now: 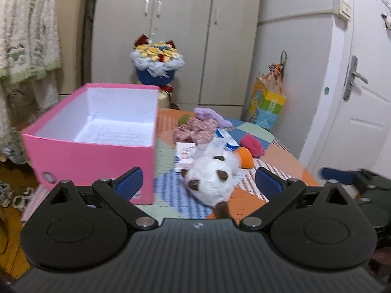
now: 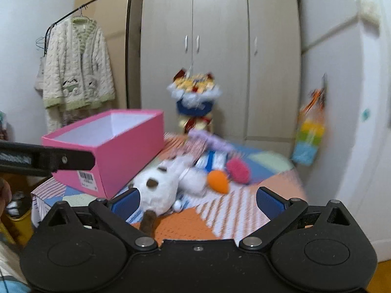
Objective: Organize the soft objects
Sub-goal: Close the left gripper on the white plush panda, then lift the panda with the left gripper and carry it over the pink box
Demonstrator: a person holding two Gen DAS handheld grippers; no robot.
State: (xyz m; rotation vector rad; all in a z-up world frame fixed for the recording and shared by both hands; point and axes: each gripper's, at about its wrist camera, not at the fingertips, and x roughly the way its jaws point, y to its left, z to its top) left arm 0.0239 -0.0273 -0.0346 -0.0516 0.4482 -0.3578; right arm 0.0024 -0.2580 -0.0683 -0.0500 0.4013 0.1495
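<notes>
Left tool (image 1: 198, 183) and right tool (image 2: 195, 201) both spread wide, holding nothing. White plush toy (image 1: 211, 179) lies mid-bed on the patchwork cover, just beside the pink box (image 1: 97, 146). Likely light, squashy and non-slip; grip the round body, not the thin brown tail.

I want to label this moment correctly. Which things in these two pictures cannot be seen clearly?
- Pink box floor: right wrist view, hidden by its own wall.
- White plush toy lower end: left wrist view, cut off by the gripper body.
- Small packets: right wrist view, motion blur hides print.
- Purple cloth: left wrist view, blurred, shape unclear.
</notes>
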